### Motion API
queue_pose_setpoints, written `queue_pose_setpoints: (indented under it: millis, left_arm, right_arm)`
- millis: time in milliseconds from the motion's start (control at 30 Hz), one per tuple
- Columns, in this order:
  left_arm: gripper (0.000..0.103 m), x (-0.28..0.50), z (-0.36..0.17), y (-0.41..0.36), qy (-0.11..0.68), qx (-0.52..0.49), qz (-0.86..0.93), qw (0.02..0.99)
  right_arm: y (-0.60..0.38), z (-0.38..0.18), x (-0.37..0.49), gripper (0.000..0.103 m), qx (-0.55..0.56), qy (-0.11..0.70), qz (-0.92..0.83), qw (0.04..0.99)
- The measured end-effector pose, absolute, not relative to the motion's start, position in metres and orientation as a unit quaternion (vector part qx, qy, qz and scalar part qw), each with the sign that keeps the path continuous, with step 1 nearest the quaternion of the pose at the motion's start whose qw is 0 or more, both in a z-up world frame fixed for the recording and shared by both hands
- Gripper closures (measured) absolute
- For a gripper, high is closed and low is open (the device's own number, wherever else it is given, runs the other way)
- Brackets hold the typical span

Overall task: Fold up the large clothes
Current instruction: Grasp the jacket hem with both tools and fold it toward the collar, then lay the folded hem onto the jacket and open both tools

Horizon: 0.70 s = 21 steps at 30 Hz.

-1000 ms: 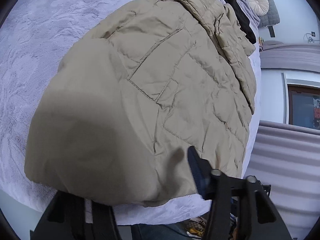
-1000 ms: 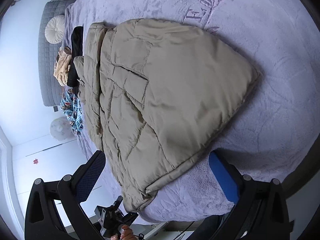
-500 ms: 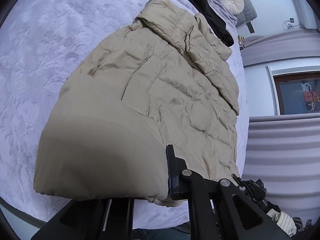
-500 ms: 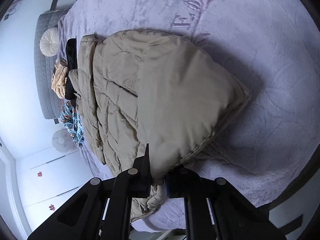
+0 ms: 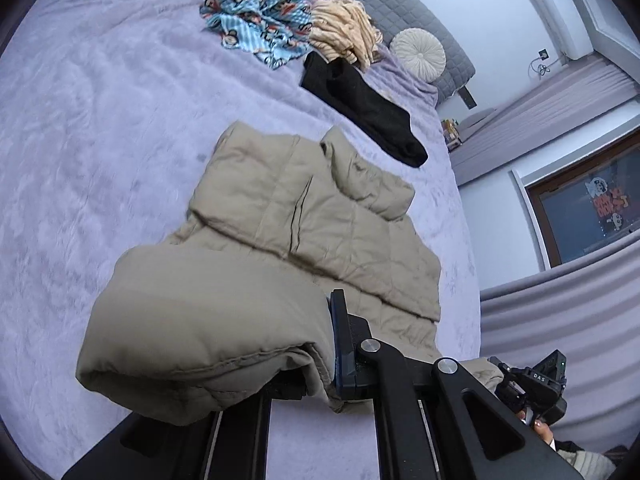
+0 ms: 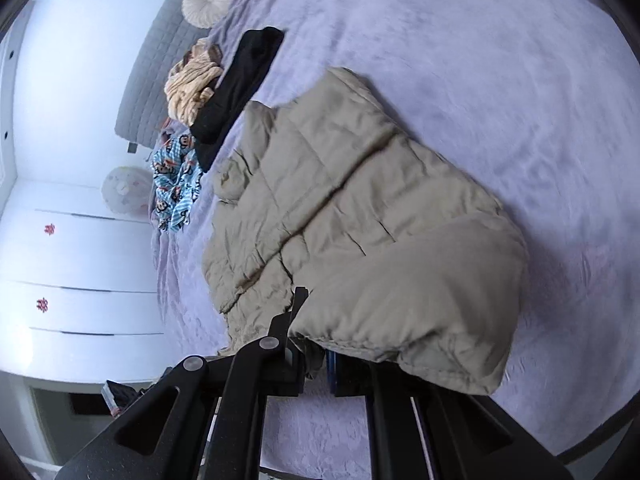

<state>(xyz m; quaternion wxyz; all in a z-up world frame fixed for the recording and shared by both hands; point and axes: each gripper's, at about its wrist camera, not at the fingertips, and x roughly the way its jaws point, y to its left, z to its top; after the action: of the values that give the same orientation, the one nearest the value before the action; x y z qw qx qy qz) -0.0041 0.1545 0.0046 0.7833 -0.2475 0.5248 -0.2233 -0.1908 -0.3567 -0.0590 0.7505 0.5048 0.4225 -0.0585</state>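
Observation:
A beige quilted jacket [image 5: 304,216] lies on the lilac bed, its collar end toward the headboard. Its near hem is lifted and curled over toward the collar. My left gripper [image 5: 316,372] is shut on the hem at one corner. My right gripper [image 6: 312,356] is shut on the hem of the same jacket [image 6: 328,200] at the other corner. Padded fabric hides one finger of each gripper.
A black garment [image 5: 360,108], a tan garment [image 5: 344,36] and a blue cartoon-print cloth [image 5: 256,4] lie near the grey headboard, with a round cream cushion [image 5: 418,54]. The lilac bedspread [image 5: 100,128] runs wide to the left. White drawers [image 6: 80,260] stand beside the bed.
Both grippers closed on the jacket's near hem and lifted it up and forward toward the collar. The right gripper was open one second ago.

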Motion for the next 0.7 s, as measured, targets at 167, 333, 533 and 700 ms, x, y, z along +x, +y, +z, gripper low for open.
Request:
queue_pose_setpoints:
  millis: [167, 333, 533, 700]
  left_arm:
    - [0.093, 0.047, 0.021, 0.127, 0.501, -0.224, -0.207, 0.810]
    - [0.093, 0.115, 0.015, 0.100, 0.498, -0.199, -0.185, 0.823]
    - [0.093, 0.195, -0.038, 0.069, 0.524, -0.160, -0.167, 0.820]
    - [0.093, 0.234, -0.100, 0.047, 0.556, -0.128, -0.151, 0.807]
  right_arm:
    - [-0.378, -0.029, -0.123, 0.095, 0.450, 0.426, -0.022, 0.784]
    - [-0.396, -0.018, -0.036, 0.095, 0.383, 0.446, -0.008, 0.809]
    - [-0.413, -0.042, 0.049, 0.095, 0.355, 0.464, -0.033, 0.811]
    - [-0.421, -0.091, 0.090, 0.095, 0.357, 0.480, -0.058, 0.800]
